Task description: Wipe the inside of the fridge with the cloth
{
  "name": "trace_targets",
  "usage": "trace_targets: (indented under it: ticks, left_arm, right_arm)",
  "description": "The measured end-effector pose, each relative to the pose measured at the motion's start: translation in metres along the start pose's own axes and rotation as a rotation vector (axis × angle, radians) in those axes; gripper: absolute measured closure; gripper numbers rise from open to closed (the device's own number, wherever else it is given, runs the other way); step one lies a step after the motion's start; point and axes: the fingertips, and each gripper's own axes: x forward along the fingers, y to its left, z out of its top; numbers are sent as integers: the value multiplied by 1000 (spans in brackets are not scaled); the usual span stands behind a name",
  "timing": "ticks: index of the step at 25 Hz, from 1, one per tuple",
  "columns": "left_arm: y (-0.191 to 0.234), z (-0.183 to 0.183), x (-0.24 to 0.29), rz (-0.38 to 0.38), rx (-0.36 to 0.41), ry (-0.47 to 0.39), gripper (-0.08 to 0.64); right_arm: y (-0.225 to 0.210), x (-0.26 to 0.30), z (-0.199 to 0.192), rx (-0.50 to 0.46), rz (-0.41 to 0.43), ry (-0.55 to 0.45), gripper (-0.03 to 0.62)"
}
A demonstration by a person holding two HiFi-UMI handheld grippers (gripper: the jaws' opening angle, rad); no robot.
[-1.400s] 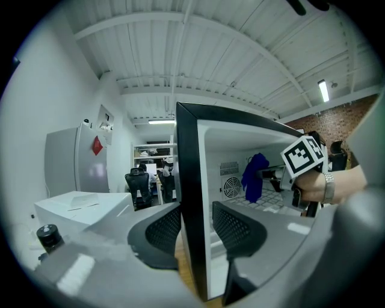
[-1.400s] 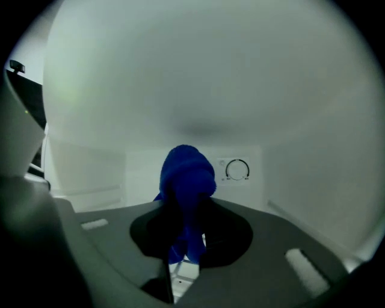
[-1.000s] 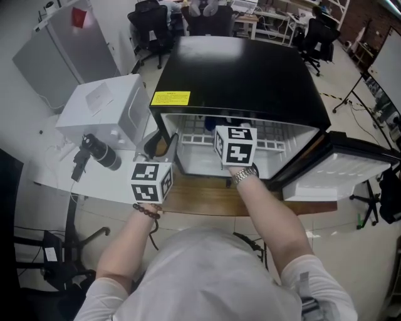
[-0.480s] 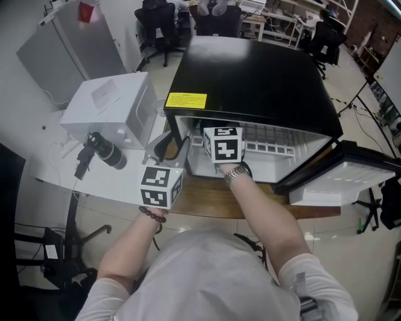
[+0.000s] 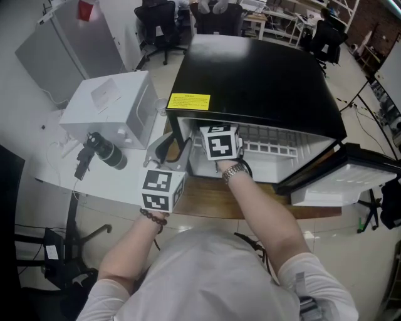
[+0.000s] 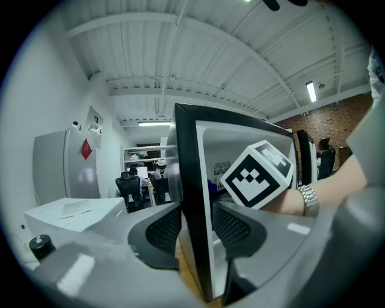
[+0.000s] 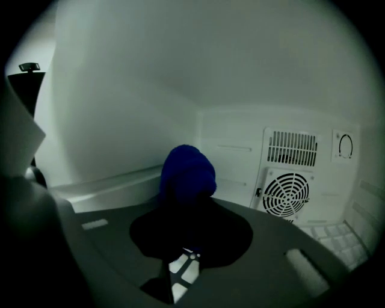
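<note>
- Black office chairs (image 5: 160,19) and desks line the room at the top of the head view. At centre a black fridge (image 5: 263,81) stands on a wooden table (image 5: 207,197), with a white box-shaped appliance (image 5: 109,110) to its left.
- The left forearm comes up from the lower left. The left gripper (image 6: 195,231) points almost level, and its jaws clamp the front edge of the fridge's left wall (image 6: 192,198), one pad on each side.
- The right forearm reaches from bottom centre into the opening. The right gripper (image 7: 187,207) tilts slightly down inside, its jaws closed on the blue cloth (image 7: 187,171).
- Count: two grippers, one cloth, one fridge and one wire shelf (image 5: 269,141). The back wall carries one round fan grille (image 7: 289,192) and one slotted vent (image 7: 292,148).
- The cloth stands near the left inner wall (image 7: 120,108), short of the back wall; whether it touches either cannot be told.
- The door (image 5: 341,178) hangs wide open at the lower right, leaving the right half of the opening free beside the right wrist.
</note>
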Motion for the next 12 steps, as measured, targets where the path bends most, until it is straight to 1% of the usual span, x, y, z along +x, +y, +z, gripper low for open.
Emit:
trace_targets:
  ticks: [6, 12]
  left_arm:
    - [1, 2, 0, 1, 3, -12, 405]
    - [0, 0, 0, 3, 5, -5, 407]
  right_arm:
    - [-13, -3, -1, -53, -48, 2, 518]
    - [-28, -8, -5, -59, -77, 1, 518]
